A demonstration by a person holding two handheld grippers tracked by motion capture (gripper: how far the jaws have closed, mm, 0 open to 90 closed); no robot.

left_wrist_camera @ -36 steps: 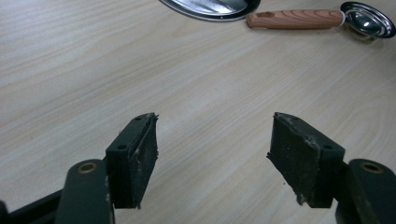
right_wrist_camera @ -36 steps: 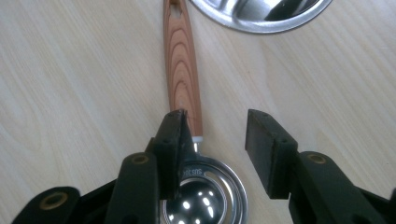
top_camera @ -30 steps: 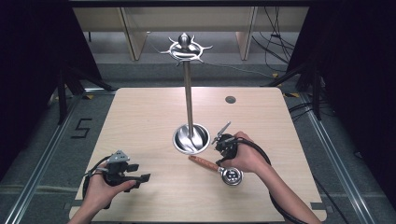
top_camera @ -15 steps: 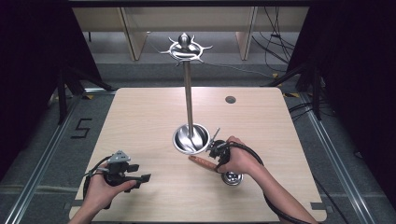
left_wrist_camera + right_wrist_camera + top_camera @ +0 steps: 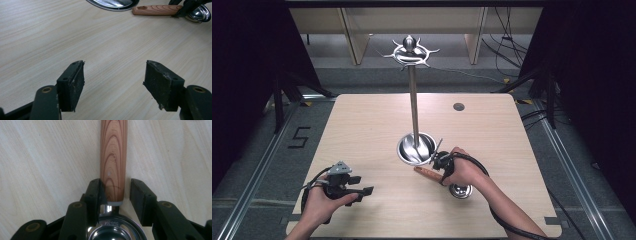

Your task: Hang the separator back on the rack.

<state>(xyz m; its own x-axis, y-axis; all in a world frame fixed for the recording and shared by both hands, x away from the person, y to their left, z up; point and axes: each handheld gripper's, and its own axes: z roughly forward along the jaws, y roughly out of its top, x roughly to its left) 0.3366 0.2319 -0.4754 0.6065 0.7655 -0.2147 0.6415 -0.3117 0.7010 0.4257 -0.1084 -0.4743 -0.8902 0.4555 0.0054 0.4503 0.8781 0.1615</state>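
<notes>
My right gripper (image 5: 115, 192) straddles wooden handle (image 5: 113, 157) of steel ladle (image 5: 460, 190) lying flat on pale wood table (image 5: 362, 130); jaws apart, left pad touching, right just off. Stamped marks on steel neck unreadable. My left gripper (image 5: 113, 80) wide apart over bare tabletop, well apart from ladle.

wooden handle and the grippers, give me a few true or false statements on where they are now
1. The right gripper has its jaws on either side of the wooden handle. True.
2. The handle is lifted off the table. False: it lies flat on it.
3. The left gripper holds a spoon. False: it is open over bare wood.
4. The stand's base sits near the handle's free end. True.
</notes>
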